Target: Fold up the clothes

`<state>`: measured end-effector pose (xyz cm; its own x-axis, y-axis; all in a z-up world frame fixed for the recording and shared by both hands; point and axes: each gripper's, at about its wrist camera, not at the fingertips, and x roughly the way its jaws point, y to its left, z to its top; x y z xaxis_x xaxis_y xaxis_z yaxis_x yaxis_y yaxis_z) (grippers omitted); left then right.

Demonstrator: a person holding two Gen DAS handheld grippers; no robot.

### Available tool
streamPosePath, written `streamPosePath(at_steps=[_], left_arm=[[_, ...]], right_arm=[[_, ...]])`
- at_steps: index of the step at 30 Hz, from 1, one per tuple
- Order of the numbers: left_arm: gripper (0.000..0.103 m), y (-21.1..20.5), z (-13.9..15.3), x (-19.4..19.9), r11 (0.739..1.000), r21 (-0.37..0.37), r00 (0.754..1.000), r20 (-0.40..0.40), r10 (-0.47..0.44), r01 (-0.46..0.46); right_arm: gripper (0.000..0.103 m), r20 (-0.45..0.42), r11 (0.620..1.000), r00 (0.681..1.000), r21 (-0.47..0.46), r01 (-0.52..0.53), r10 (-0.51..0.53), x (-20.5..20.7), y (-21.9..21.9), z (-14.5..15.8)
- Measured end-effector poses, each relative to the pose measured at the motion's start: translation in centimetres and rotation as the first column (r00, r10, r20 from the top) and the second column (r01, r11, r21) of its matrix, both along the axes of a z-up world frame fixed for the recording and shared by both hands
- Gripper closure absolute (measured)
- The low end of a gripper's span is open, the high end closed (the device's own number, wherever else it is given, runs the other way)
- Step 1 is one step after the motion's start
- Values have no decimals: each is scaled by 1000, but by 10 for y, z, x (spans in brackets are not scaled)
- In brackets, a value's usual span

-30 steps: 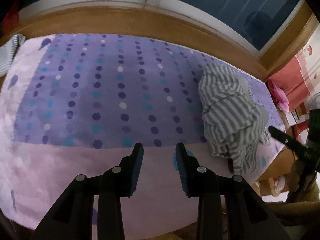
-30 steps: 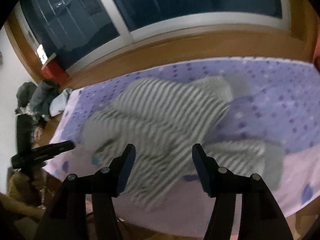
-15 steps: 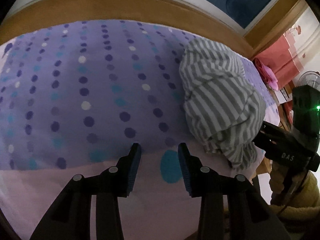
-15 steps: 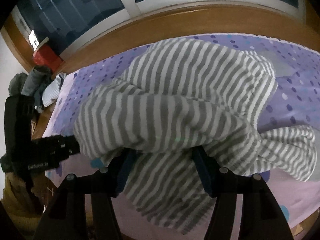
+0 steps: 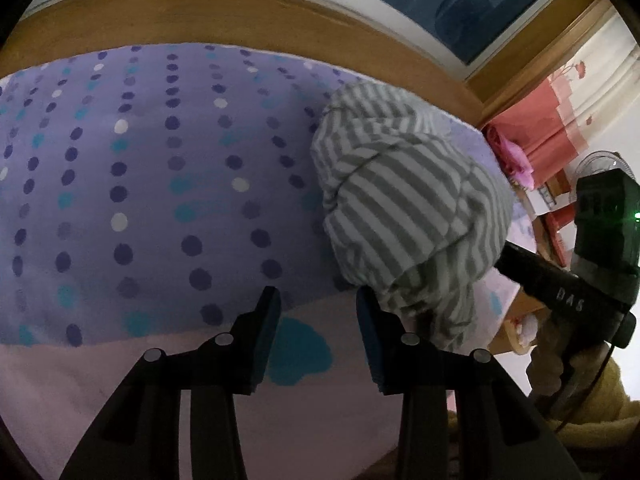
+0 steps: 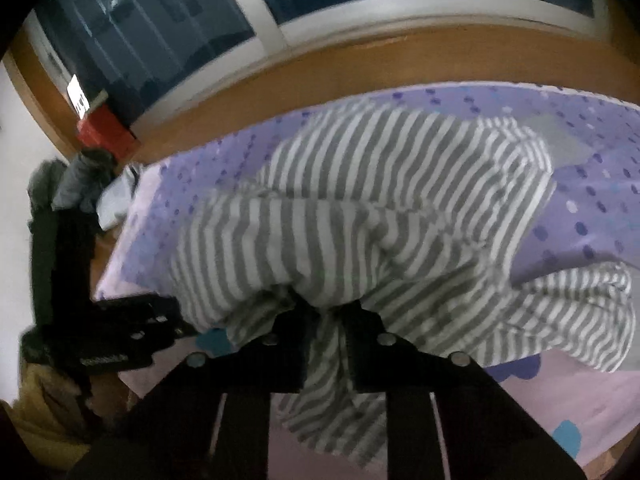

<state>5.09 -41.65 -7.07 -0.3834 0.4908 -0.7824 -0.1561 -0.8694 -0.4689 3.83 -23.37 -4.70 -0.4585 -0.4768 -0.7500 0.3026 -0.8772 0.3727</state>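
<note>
Grey-and-white striped cotton garment (image 6: 372, 216) lies bunched near the edge of the purple dotted bed sheet (image 5: 132, 184). Your right gripper (image 6: 324, 320), wide a sec ago, is closing w/ cloth between its fingers. Left gripper (image 5: 318, 320) is part-open, empty. Spreading can start.

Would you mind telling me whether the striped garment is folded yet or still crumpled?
Still crumpled: the striped garment sits bunched in a rumpled heap on the dotted bedsheet, one fold gathered between the closing right hand-held gripper jaws.
</note>
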Motion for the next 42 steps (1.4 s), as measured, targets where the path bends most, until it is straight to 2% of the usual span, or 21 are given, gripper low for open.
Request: streamPosePath(at_steps=[8,12,15,20,24,29,33,35,38,40,42], left_arm=[[64,23,30,1,999,-33,998,-65,-26,24],[64,36,33,-4,999,-43,997,-71,-30,27],[64,45,30,-9,998,-51,998,-56,-30,27],[64,58,27,-12,997,-70,999,-35,-29,26],[64,64,25,-13,997,-78,999,-27,-19,17],[64,64,21,-14,997,-72,1000,-11,-6,5],[64,60,21,-14,998,-66,1000,-13,4,-4],[64,58,21,-15,998,-62,1000,-13,3,-4],[64,59,20,-18,998,-62,1000,-11,-4,4],[64,62,22,-20,998,-65,1000,-18,-16,15],[64,64,25,-22,997,-67,999,-34,-29,27]], right_arm=[[94,-99,995,992,-77,70,-78,-4,46,45],[95,-179,985,970,-93,149,-163,-8,90,73],[95,-202,978,958,-82,190,-203,-13,122,80],[95,-185,964,946,-27,266,-266,-21,157,63],[96,-139,937,927,-27,348,-349,-34,191,42],[96,-104,902,905,92,422,-412,-51,224,6],[96,-38,875,884,128,466,-465,-61,246,-22],[95,-16,875,886,148,461,-464,-63,249,-29],[95,15,884,894,162,439,-447,-62,246,-26],[93,-7,886,900,172,430,-436,-55,241,-12],[88,-55,895,914,187,405,-402,-46,230,10]])
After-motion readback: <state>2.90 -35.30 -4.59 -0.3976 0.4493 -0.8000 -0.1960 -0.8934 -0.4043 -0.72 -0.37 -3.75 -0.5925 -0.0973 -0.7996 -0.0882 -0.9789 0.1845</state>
